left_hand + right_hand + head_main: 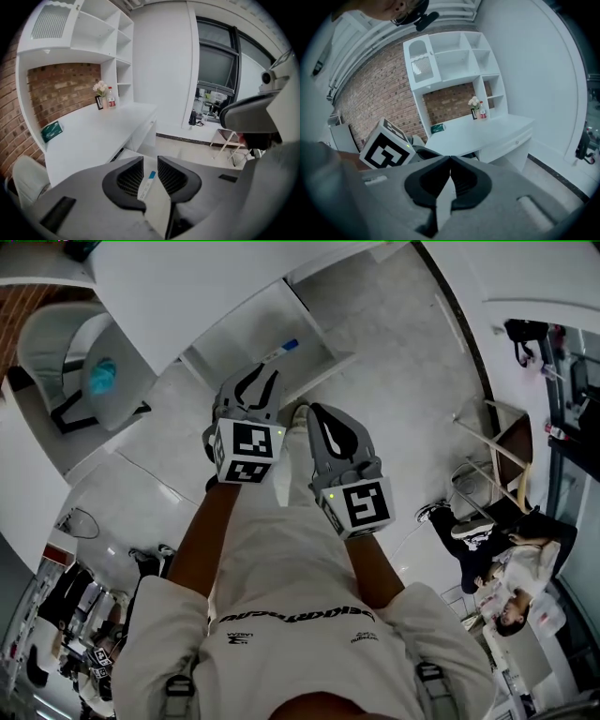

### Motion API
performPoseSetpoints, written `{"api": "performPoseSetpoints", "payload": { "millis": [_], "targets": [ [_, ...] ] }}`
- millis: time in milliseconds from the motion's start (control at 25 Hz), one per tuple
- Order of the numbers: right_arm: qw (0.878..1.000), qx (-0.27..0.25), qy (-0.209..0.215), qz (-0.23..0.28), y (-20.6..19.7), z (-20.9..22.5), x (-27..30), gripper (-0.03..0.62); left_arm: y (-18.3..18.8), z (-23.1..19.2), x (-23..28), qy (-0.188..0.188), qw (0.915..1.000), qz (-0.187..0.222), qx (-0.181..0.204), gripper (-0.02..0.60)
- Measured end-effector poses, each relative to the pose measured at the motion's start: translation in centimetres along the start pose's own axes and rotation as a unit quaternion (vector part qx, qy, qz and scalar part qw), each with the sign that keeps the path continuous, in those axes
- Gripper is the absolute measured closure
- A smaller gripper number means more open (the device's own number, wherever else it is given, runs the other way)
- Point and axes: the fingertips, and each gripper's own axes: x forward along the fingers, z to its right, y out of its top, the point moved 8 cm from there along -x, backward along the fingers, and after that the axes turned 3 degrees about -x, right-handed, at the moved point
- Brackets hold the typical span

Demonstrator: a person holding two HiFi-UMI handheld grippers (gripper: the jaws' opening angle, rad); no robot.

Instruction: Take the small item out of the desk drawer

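Left gripper (150, 160) jaws spread, empty, aimed at white blue-capped stick (146, 184) lying in open desk drawer (248, 329). Right gripper (450, 159) pressed together, empty. Likely step: approach. Next: lower, straddle stick, close.

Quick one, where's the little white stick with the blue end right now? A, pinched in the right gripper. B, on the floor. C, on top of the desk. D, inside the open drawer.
D: in the head view the stick lies on the bottom of the open drawer, just past the left gripper, whose fingers stand apart without touching it.
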Motion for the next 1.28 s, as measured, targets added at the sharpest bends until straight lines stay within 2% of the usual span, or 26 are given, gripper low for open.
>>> {"api": "performPoseSetpoints", "payload": {
  "millis": [160, 360, 680, 880, 1120, 1280],
  "targets": [
    [1.000, 0.006, -0.007, -0.011, -1.4, 0.4, 1.4, 0.599, -1.4, -1.3, 3.4, -0.011, 0.9976, -0.037, 0.057, 0.475],
    [0.999, 0.019, -0.013, -0.028, -2.8, 1.0, 2.5, 0.598, -3.3, -1.6, 7.1, -0.038, 0.9898, -0.081, 0.111, 0.446],
    [0.999, 0.026, -0.015, -0.041, -4.1, 2.5, 3.6, 0.598, -5.6, -1.2, 13.2, -0.065, 0.9654, -0.150, 0.203, 0.434],
    [0.999, 0.024, -0.020, -0.043, -4.9, 3.5, 4.1, 0.598, -7.7, -1.2, 16.7, -0.084, 0.9505, -0.189, 0.232, 0.434],
    [0.998, 0.034, -0.021, -0.056, -6.1, 4.7, 4.3, 0.599, -9.8, -0.9, 19.5, -0.084, 0.9365, -0.216, 0.263, 0.434],
    [0.997, 0.038, -0.020, -0.064, -6.7, 5.4, 4.2, 0.599, -10.8, -0.6, 20.9, -0.090, 0.9310, -0.232, 0.267, 0.434]
  ]
}}
